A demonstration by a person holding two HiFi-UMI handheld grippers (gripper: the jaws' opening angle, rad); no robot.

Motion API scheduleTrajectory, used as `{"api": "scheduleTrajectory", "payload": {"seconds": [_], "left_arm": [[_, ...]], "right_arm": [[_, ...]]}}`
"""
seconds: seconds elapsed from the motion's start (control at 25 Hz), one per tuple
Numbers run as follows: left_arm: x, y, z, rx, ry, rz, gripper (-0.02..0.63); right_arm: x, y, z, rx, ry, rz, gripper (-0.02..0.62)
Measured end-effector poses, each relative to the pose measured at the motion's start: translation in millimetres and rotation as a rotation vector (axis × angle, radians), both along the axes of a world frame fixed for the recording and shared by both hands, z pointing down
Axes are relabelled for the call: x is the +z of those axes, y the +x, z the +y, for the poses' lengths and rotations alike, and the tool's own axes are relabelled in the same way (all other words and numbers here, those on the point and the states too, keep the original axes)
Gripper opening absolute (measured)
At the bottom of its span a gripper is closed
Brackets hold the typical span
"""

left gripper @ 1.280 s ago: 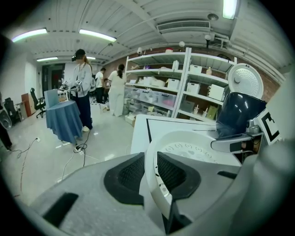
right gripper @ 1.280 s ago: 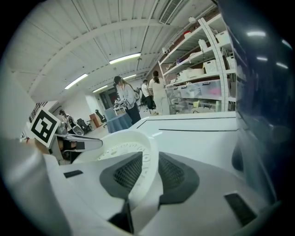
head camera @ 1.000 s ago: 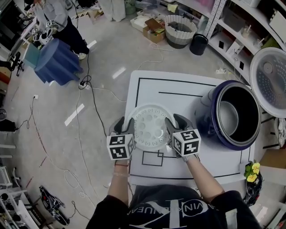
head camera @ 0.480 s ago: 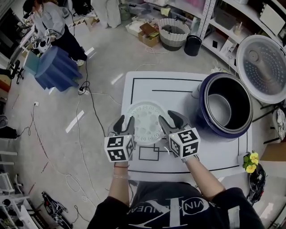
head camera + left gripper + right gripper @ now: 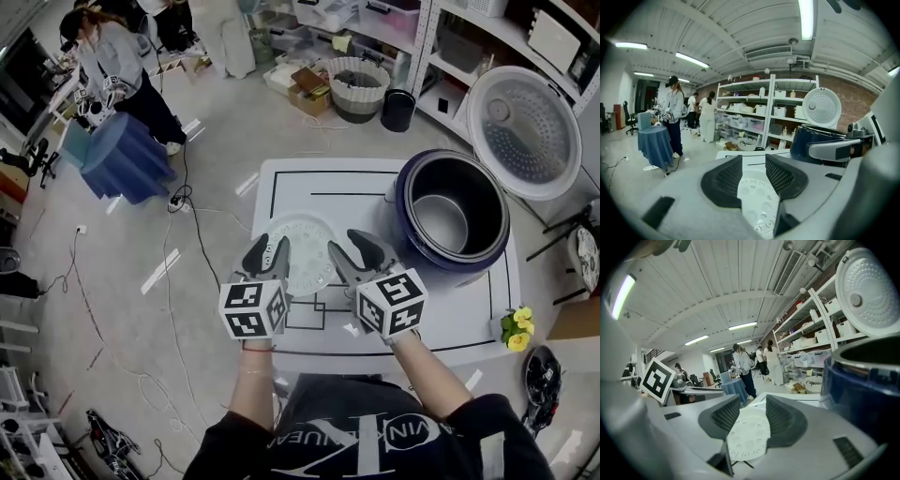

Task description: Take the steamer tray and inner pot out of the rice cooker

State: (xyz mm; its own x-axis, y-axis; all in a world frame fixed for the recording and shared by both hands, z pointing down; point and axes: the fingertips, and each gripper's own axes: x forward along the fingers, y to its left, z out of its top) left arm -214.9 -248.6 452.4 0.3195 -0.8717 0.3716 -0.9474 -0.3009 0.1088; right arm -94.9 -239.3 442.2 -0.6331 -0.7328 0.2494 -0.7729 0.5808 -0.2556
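The white perforated steamer tray [image 5: 302,253] lies flat on the white table [image 5: 375,330], left of the dark blue rice cooker [image 5: 450,223]. The cooker's lid [image 5: 523,131] stands open, and the grey inner pot [image 5: 439,223] sits inside the cooker. My left gripper [image 5: 269,253] hangs above the tray's left edge, open and empty. At the tray's right edge my right gripper [image 5: 354,251] hovers, also open and empty. In the left gripper view the tray [image 5: 757,201] shows below the spread jaws of the left gripper [image 5: 753,176]. The right gripper view shows the tray [image 5: 747,437] under the right gripper [image 5: 753,418].
Yellow flowers [image 5: 514,328] stand at the table's right front corner. A person stands by a blue-draped table [image 5: 122,155] at far left. A basket [image 5: 354,64], boxes and shelving line the back. Cables trail on the floor left of the table.
Both grippers have risen from the tray's sides and now hang above it. The tray has stayed on the table.
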Motion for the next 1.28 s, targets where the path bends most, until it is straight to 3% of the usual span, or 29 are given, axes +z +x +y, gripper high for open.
{"api": "scheduleTrajectory", "payload": {"seconds": [0.64, 1.28], "left_arm": [[-63.5, 80.0, 17.6, 0.139, 0.117, 0.047, 0.137], [-82.5, 188.5, -1.2, 0.350, 0.135, 0.112, 0.137]], "right_arm": [[-74.3, 68.3, 31.8, 0.114, 0.148, -0.037, 0.152], [-93.6, 187.3, 38.3, 0.367, 0.185, -0.015, 0.152]]}}
